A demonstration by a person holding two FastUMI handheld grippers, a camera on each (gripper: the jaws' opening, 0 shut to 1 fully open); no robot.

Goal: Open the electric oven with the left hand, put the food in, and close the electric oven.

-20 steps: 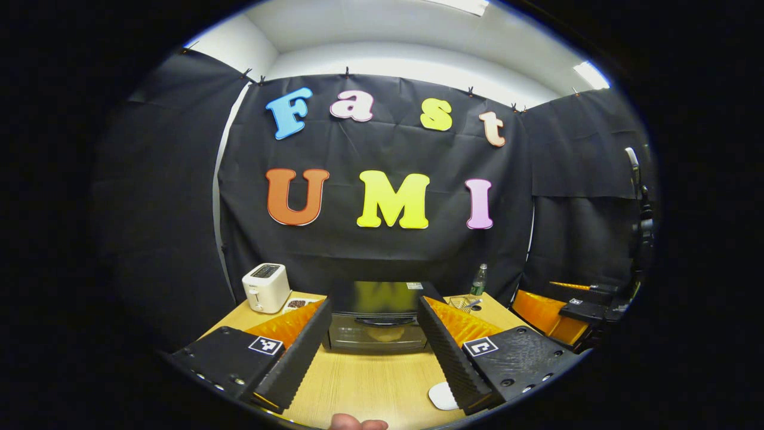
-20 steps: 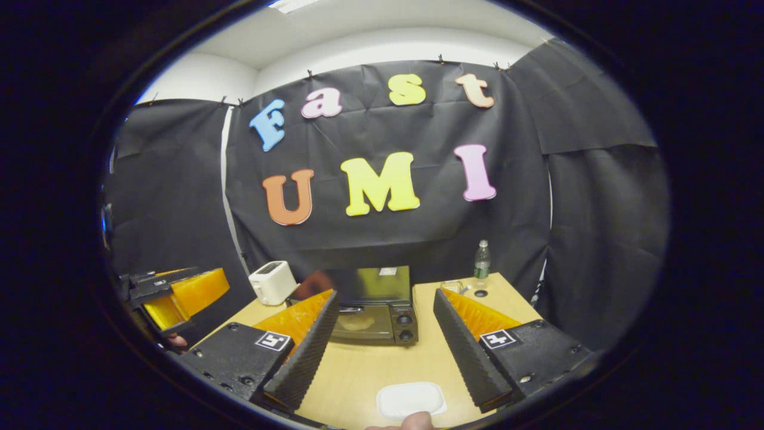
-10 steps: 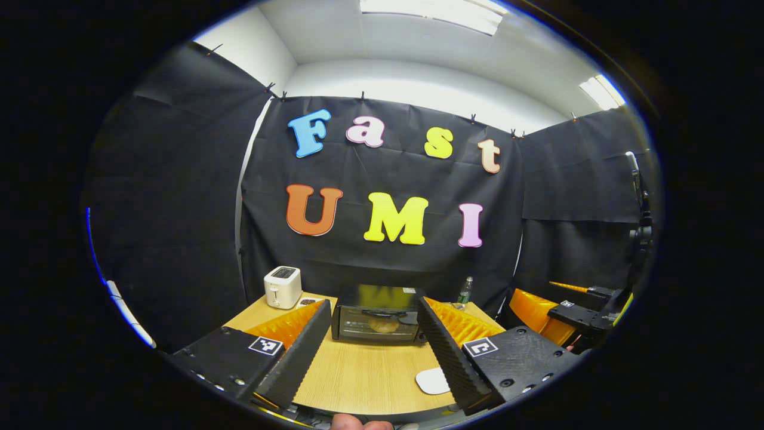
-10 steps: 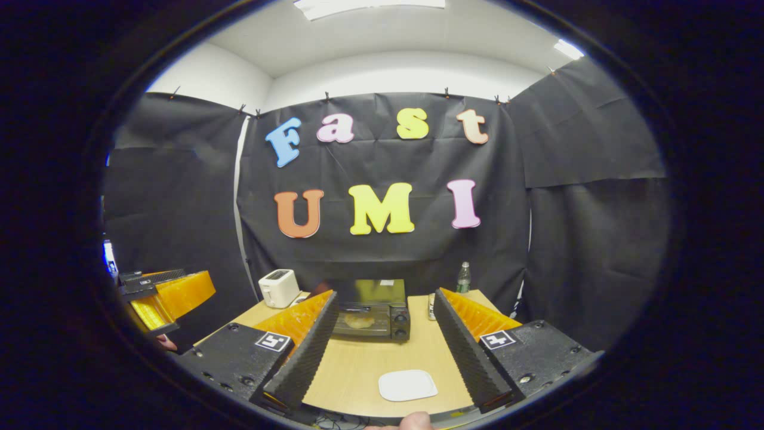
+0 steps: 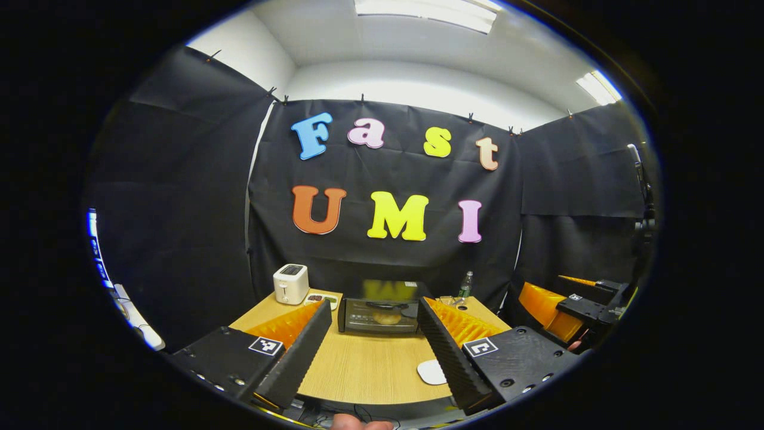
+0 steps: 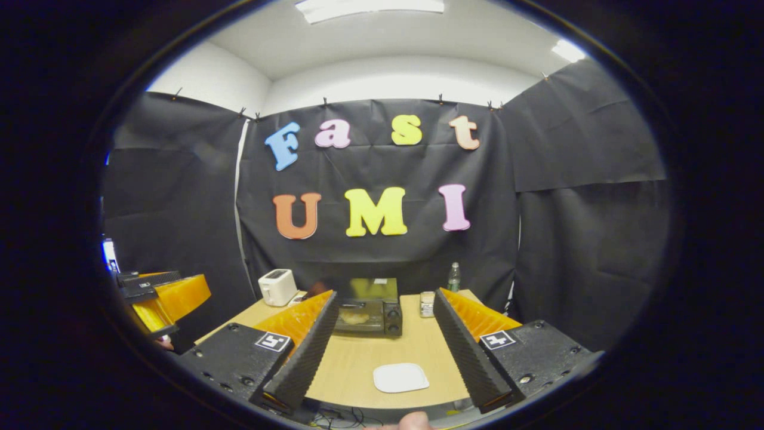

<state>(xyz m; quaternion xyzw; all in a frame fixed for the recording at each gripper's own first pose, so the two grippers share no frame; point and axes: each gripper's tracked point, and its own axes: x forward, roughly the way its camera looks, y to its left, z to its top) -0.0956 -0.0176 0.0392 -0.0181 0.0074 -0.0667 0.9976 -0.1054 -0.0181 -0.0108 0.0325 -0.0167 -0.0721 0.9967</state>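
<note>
Both grippers, left gripper (image 5: 373, 349) and right gripper (image 6: 385, 352), have pulled back with jaws spread empty, leaving the bread-loaded electric oven (image 5: 379, 315) closed at twelve o'clock, so the task looks finished.

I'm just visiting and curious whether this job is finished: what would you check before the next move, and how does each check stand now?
1. Electric oven door closed: ok.
2. Food inside, seen through the door glass: ok.
3. White plate bare: ok.
4. Left tool open, holding nothing: ok.
5. Right tool open, holding nothing: ok.
6. Both tools back at the near edge of the wooden table, away from the oven: ok.
</note>
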